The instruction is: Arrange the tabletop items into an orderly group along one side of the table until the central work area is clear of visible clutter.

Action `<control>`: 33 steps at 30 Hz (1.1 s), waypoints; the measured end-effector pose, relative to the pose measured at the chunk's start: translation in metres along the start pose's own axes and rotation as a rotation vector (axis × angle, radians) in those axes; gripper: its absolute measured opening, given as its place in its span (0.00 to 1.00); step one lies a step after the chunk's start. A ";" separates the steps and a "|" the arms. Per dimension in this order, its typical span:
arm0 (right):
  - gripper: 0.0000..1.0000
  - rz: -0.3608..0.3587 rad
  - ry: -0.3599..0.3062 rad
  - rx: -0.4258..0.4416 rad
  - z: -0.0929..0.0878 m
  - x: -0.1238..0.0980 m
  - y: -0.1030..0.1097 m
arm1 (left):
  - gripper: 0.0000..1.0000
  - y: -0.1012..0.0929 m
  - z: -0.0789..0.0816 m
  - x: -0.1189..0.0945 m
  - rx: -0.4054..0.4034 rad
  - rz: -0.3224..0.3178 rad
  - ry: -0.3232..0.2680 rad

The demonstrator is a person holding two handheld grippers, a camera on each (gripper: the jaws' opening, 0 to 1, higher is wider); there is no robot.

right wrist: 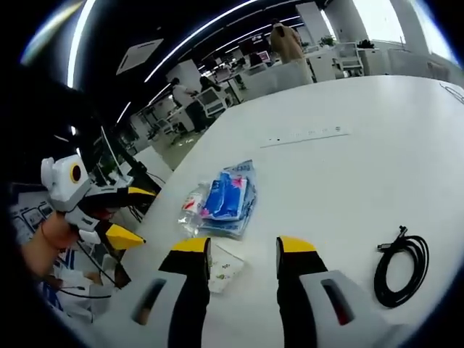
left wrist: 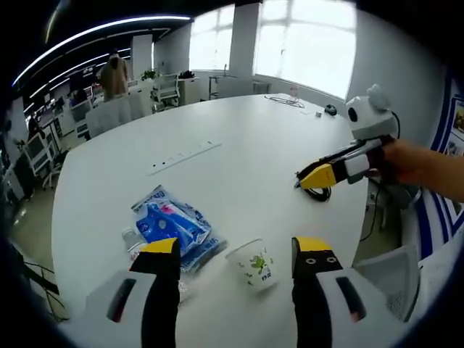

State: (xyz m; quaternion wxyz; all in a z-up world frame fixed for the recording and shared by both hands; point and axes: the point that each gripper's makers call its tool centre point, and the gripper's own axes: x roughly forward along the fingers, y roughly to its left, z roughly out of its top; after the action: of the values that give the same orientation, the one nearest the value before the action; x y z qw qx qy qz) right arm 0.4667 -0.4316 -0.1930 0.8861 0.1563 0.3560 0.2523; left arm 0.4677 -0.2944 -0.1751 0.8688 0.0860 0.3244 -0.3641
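Up front in the left gripper view, my left gripper (left wrist: 235, 254) hangs low over the white desk (left wrist: 239, 152) with its fingers spread wide, nothing held. Between them sits one paper cup (left wrist: 254, 265), tipped over, with a green print I can't read. One blue packet (left wrist: 170, 225) lies just left of it, writing too small to make out. My right gripper (left wrist: 313, 177) reaches in from the right, hand (left wrist: 417, 163) behind it, tips right over one black cable (left wrist: 320, 193); can't tell if it's closed.

Over in the right gripper view, my right gripper (right wrist: 243, 254) is open and empty, the cup (right wrist: 223, 268) by its left finger, packet (right wrist: 226, 197) beyond, coiled cable (right wrist: 400, 268) off right. Left gripper (right wrist: 134, 217) pokes in, parted.
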 end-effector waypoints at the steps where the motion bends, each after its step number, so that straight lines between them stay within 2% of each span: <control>1: 0.34 0.003 -0.001 0.002 0.000 0.002 0.002 | 0.62 0.003 -0.001 -0.002 0.001 0.004 0.003; 9: 0.33 0.032 0.014 -0.003 0.000 0.022 0.021 | 0.62 0.032 -0.009 -0.018 0.008 0.034 0.018; 13: 0.33 0.043 0.023 -0.017 0.004 0.030 0.025 | 0.62 0.039 -0.010 -0.021 0.003 0.040 0.018; 27: 0.33 0.095 0.072 -0.116 0.044 0.076 0.027 | 0.63 0.057 -0.009 -0.019 -0.045 0.064 0.005; 33: 0.33 0.131 0.106 -0.191 0.053 0.098 0.029 | 0.63 0.067 -0.013 -0.015 -0.072 0.073 0.006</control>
State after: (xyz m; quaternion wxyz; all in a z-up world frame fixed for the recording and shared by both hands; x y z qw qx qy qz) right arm 0.5553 -0.3584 -0.1968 0.8585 0.0808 0.3655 0.3504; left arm 0.4995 -0.2323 -0.1809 0.8830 0.0675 0.3366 -0.3200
